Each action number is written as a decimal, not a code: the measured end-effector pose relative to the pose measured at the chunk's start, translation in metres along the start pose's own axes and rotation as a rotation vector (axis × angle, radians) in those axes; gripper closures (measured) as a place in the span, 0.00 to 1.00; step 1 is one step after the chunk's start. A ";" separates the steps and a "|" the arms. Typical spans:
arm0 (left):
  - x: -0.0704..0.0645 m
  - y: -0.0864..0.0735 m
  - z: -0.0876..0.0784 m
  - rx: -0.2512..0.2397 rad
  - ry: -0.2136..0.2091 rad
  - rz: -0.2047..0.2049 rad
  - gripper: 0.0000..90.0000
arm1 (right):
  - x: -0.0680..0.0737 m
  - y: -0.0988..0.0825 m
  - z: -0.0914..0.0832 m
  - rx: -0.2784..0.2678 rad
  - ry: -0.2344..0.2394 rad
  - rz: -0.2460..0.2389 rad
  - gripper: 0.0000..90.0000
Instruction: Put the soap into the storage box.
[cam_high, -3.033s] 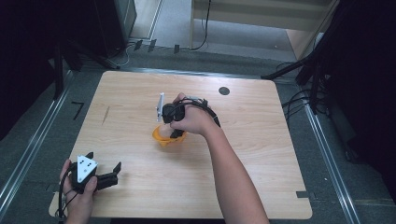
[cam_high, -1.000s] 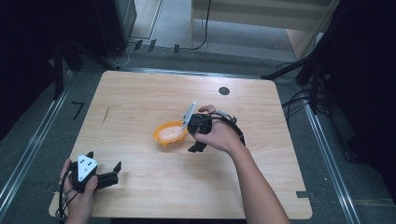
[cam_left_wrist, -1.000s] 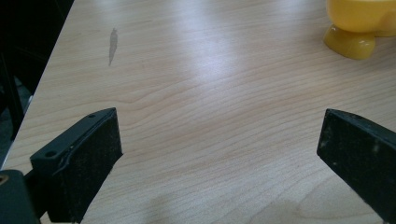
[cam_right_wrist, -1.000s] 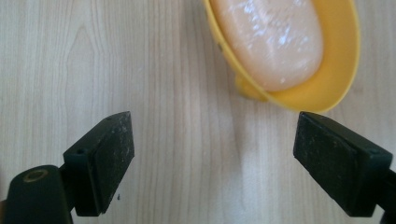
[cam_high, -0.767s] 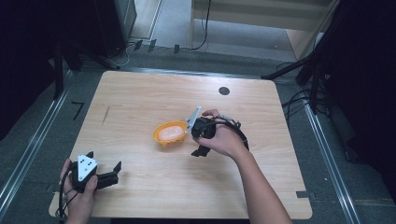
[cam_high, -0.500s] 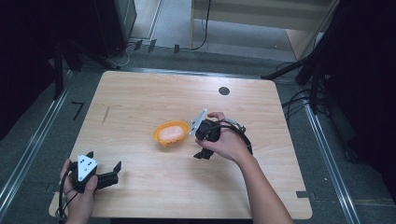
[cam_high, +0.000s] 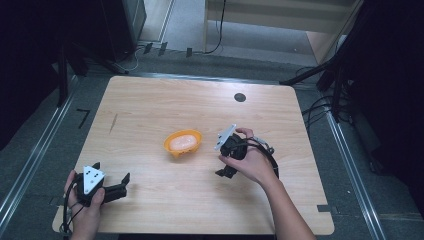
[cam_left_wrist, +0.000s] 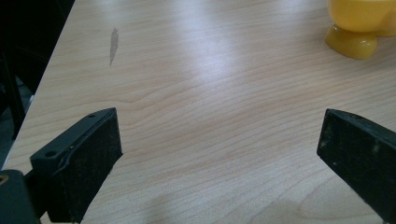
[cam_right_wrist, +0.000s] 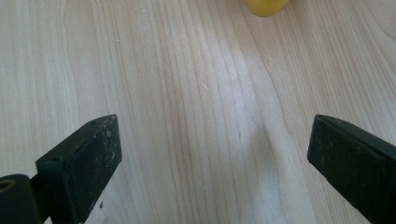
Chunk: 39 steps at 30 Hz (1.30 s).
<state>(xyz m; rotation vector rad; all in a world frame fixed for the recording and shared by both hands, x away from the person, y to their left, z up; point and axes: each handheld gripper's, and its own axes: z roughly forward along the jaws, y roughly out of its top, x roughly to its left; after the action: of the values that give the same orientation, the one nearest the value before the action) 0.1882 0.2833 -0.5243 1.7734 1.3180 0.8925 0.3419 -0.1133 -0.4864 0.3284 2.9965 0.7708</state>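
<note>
Right gripper (cam_high: 226, 172) shifted off the orange bowl (cam_high: 183, 143): three seconds back directly over it near the counter's (cam_high: 150, 105) middle, a second ago just beside its right rim, now further right and lower, apart from it. Jaws just opened wide, nothing between them, only bare wood below.

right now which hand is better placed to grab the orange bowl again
Right. The right gripper sits just beside the orange bowl, jaws open and empty. The left gripper rests farther off at the table's near corner.
</note>
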 end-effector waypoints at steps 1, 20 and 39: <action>0.000 0.000 0.000 0.000 0.000 0.001 0.00 | 0.001 -0.003 0.000 -0.010 -0.002 0.007 0.04; 0.000 0.000 0.000 0.001 0.003 0.002 0.00 | 0.013 -0.051 -0.013 -0.131 -0.068 0.102 0.09; 0.000 0.000 0.000 0.001 0.005 0.004 0.00 | 0.023 -0.093 -0.022 -0.191 -0.152 0.173 0.09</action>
<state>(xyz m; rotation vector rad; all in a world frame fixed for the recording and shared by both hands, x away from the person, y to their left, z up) 0.1879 0.2829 -0.5242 1.7766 1.3186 0.8994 0.2991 -0.1987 -0.5114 0.6129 2.7524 0.9879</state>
